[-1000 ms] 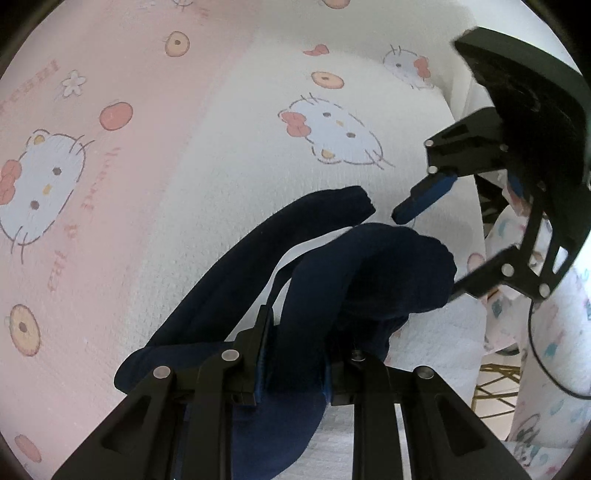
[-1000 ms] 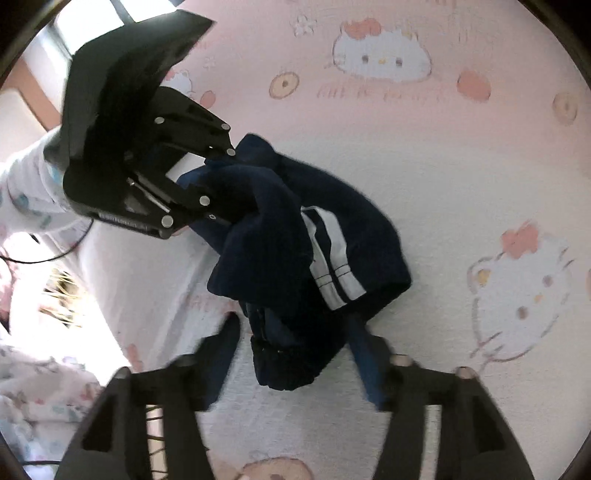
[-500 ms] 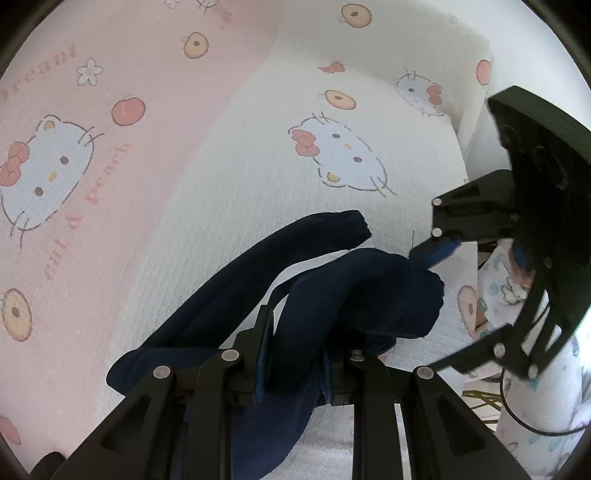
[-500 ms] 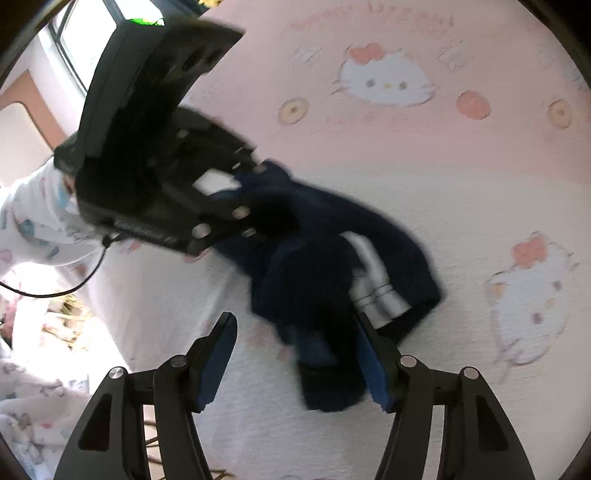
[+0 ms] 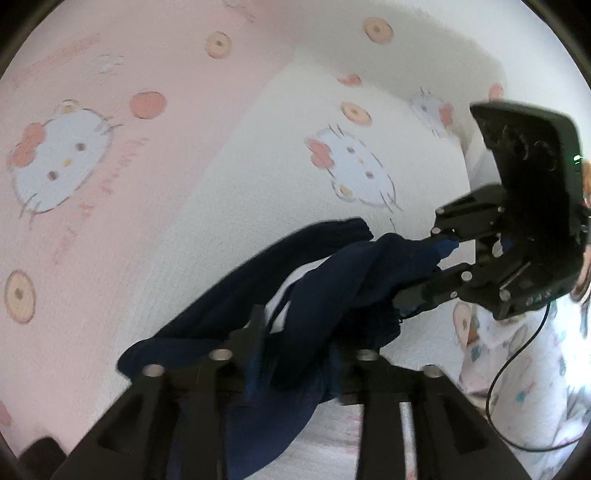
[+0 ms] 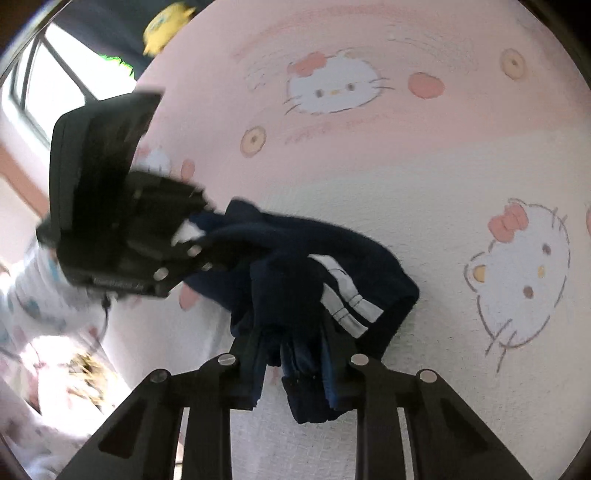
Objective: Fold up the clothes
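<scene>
A dark navy garment (image 5: pixel 295 295) with white side stripes (image 6: pixel 347 299) hangs bunched between both grippers above a pink and white Hello Kitty bed sheet (image 5: pixel 147 184). My left gripper (image 5: pixel 299 343) is shut on one end of the garment. My right gripper (image 6: pixel 295 354) is shut on the other end, cloth bunched between its fingers. In the left wrist view the right gripper (image 5: pixel 424 269) grips the garment's far end. In the right wrist view the left gripper (image 6: pixel 207 236) holds the far end at left.
The sheet (image 6: pixel 443 184) covers the bed; its edge drops off toward the person in white patterned pyjamas (image 5: pixel 535 369). A window (image 6: pixel 55 92) and a yellow plush toy (image 6: pixel 166 22) show at the upper left of the right wrist view.
My right gripper has moved onto the garment and closed on it; one second ago it was open. The garment is now stretched between both grippers. The left grip is unchanged.
</scene>
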`<state>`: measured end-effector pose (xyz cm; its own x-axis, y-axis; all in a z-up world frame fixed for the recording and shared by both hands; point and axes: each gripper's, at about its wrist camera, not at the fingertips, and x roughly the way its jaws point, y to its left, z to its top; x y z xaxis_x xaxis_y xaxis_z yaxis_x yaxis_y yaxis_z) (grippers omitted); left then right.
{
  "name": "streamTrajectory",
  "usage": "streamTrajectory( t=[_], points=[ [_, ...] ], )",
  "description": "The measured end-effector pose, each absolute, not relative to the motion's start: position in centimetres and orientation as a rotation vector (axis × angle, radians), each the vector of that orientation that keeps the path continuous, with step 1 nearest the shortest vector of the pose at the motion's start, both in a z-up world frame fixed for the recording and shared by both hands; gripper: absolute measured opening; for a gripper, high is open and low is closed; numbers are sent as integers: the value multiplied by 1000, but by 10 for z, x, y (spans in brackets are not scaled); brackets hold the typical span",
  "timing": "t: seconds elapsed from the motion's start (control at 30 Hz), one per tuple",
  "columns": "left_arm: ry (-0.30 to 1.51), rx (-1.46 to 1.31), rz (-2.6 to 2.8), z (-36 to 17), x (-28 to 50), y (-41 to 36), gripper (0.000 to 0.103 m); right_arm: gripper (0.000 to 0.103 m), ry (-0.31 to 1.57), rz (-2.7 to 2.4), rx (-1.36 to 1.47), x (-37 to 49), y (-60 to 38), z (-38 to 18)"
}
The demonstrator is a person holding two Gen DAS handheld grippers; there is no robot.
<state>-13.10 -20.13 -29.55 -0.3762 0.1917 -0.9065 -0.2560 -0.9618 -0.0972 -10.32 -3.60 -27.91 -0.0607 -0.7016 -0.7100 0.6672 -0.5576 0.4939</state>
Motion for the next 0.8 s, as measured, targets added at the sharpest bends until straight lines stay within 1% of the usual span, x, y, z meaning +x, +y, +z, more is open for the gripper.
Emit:
streamTrajectory(
  t=[0.03,0.07,0.17,0.33,0.43,0.53,0.6,0.73,0.8],
  points=[
    [70,-1555,2432,-292,-129,-206,62,23,-57,-1790,1223,-102,-32,-277],
    [29,-1541,2459,-288,-125,-213,67,23,-65,-1795,1226,-99,-27,-275],
    [-132,-1525,2521,-280,-115,-239,67,23,-81,-1802,1252,-105,-27,-281],
    [-208,-1578,2600,-282,-93,-271,67,23,-39,-1839,1284,-108,-33,-287],
    [-270,-1613,2571,-291,-86,-279,67,23,-30,-1856,1296,-111,-37,-288],
    [-280,-1658,2571,-302,-79,-284,67,23,-11,-1879,1290,-114,-40,-288],
    [-358,-1654,2560,-305,-71,-290,67,24,-12,-1889,1284,-113,-40,-286],
    [-451,-1657,2540,-306,-54,-300,67,25,23,-1904,1276,-108,-42,-286],
    [-449,-1664,2535,-308,-43,-301,67,25,29,-1908,1288,-106,-42,-287]
  ],
)
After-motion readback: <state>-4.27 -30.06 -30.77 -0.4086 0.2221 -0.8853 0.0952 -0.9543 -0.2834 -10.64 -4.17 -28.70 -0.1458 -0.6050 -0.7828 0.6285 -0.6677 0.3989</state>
